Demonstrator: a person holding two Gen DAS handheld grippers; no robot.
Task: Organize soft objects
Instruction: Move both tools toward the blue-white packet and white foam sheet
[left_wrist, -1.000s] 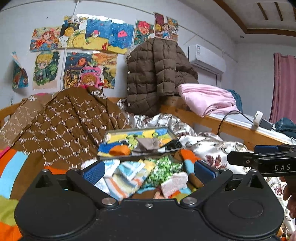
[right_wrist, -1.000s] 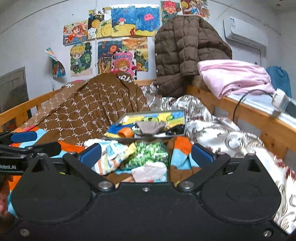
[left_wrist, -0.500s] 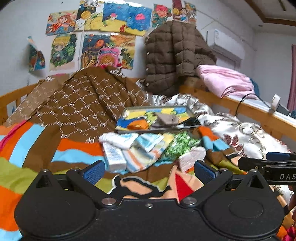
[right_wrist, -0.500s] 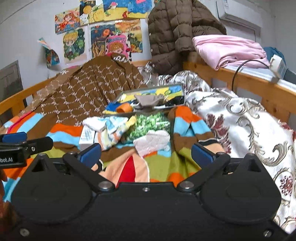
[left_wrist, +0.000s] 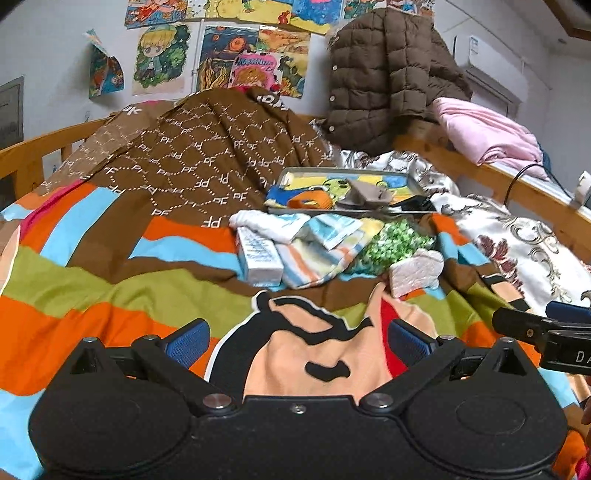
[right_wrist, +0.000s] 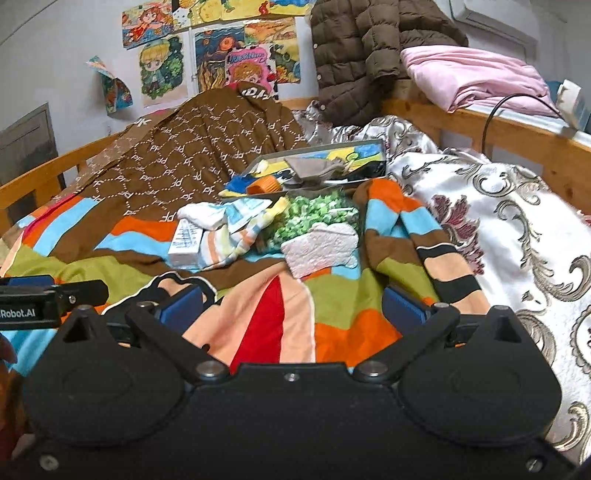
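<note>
A small heap of soft things lies mid-bed on the striped blanket (left_wrist: 110, 280): striped socks (left_wrist: 317, 254) (right_wrist: 229, 240), a green-and-white speckled cloth (left_wrist: 391, 243) (right_wrist: 314, 218), a pale pink sponge-like piece (left_wrist: 415, 273) (right_wrist: 317, 247) and a white box (left_wrist: 258, 254) (right_wrist: 186, 240). Behind them a tray (left_wrist: 347, 171) (right_wrist: 325, 147) holds a grey cloth and an orange item. My left gripper (left_wrist: 295, 341) is open and empty, well short of the heap. My right gripper (right_wrist: 291, 306) is also open and empty, low over the blanket.
A brown patterned quilt (left_wrist: 192, 162) is piled at the back left and a white floral quilt (right_wrist: 509, 221) lies on the right. Wooden bed rails (right_wrist: 480, 140) run along both sides. A brown jacket (left_wrist: 388, 85) and pink bedding (left_wrist: 487, 133) sit by the rear rail.
Both grippers have drawn back from the heap and tilted lower, so more of the striped blanket shows in front. Their fingers stay open. The objects have not moved.
</note>
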